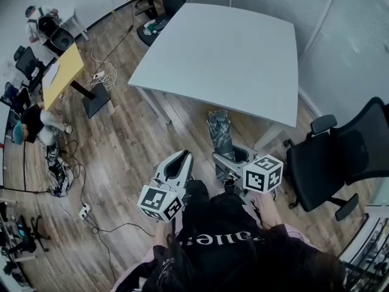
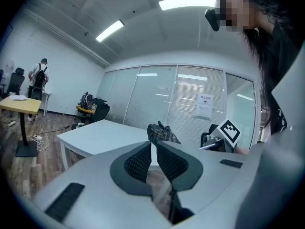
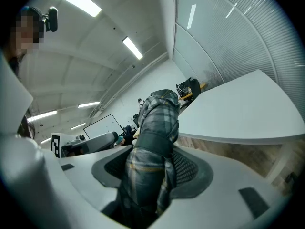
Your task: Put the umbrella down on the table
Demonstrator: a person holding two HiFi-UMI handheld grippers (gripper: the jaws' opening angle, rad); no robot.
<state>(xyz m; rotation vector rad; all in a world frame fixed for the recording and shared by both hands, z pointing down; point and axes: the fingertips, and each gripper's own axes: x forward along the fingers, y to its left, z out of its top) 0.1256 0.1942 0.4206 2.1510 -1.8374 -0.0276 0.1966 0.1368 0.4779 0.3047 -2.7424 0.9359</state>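
Note:
The folded grey plaid umbrella sticks out forward from my right gripper, which is shut on it just short of the white table's near edge. In the right gripper view the umbrella fills the gap between both pads, its strap at jaw level, with the table ahead to the right. My left gripper is beside it on the left, jaws shut with nothing between them. Its view shows the umbrella's tip above the table.
A black office chair stands close on the right, beside the table's corner leg. A yellow desk, cables and a power strip lie on the wooden floor at left. A person stands far off.

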